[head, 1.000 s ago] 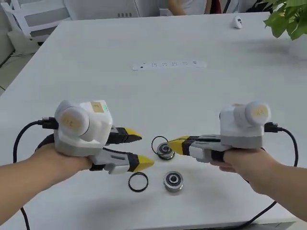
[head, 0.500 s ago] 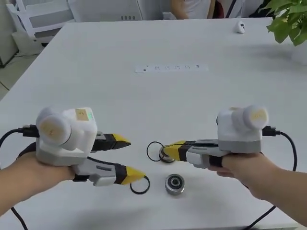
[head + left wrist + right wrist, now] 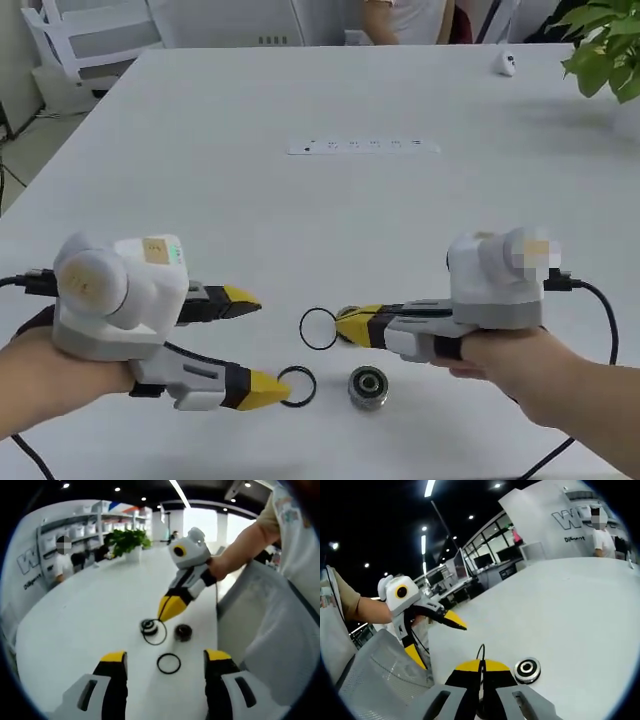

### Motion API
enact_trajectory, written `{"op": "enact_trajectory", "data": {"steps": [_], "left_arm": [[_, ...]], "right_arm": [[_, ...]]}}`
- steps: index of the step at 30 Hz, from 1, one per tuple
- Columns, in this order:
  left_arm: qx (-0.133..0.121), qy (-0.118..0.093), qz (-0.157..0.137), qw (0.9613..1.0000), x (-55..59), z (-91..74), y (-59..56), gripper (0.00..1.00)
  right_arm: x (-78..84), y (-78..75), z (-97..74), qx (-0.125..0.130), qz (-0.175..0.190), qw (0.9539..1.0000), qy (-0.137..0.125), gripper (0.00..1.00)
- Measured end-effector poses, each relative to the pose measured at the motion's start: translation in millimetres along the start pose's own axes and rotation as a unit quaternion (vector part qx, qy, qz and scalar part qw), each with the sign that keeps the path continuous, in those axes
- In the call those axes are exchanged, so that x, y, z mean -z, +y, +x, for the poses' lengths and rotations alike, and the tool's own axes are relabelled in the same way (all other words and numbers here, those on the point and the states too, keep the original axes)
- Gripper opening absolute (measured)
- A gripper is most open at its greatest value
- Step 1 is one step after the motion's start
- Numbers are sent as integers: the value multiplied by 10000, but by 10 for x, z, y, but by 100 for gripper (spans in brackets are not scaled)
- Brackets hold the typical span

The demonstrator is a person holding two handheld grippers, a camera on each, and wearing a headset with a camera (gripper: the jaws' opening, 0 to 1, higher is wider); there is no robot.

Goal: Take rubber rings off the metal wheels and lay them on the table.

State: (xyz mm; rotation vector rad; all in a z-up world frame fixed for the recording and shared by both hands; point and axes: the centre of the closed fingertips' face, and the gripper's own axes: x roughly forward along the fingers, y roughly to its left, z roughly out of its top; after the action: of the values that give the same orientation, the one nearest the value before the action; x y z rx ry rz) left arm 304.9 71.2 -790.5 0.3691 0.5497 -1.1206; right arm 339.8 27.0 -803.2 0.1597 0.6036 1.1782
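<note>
1. The right gripper (image 3: pixel 352 323) is pinched tight on a thin black rubber ring (image 3: pixel 318 328). The ring sticks out past its yellow tips.
2. A small round metal wheel (image 3: pixel 148 625) sits on the white table (image 3: pixel 330 220), right by that ring.
3. The left gripper (image 3: pixel 253 344) has its jaws wide apart and holds nothing.
4. A second black rubber ring (image 3: pixel 296 386) lies flat on the table, just beside a second metal wheel (image 3: pixel 368 386).
</note>
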Motion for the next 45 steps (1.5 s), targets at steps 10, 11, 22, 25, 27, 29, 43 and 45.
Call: {"op": "enact_trajectory", "data": {"steps": [10,11,22,25,27,29,43,45], "left_arm": [[-50,-21,-80,10000,54,-114,-21,70],[-52,-18,-86,9999,59,-124,-23,71],[-125,-3,-183,9998,138,-247,-25,72],[-169,-19,-222,9996,152,-268,-11,72],[-218,-31,-212,9995,156,-285,-2,73],[-228,-42,-227,9995,158,-303,-2,73],[-289,-26,-311,9991,221,-377,-2,73],[-294,-19,-315,9991,226,-377,1,73]], "right_arm": [[69,123,73,-180,-16,9997,163,0],[75,132,80,-196,-13,9996,178,0],[172,237,187,-383,-8,9985,387,0],[225,275,220,-442,-1,9979,479,0],[253,294,236,-478,9,9974,530,0],[277,300,247,-494,17,9971,576,0],[403,268,305,-478,122,9958,769,0],[417,266,310,-461,112,9957,801,0]]}}
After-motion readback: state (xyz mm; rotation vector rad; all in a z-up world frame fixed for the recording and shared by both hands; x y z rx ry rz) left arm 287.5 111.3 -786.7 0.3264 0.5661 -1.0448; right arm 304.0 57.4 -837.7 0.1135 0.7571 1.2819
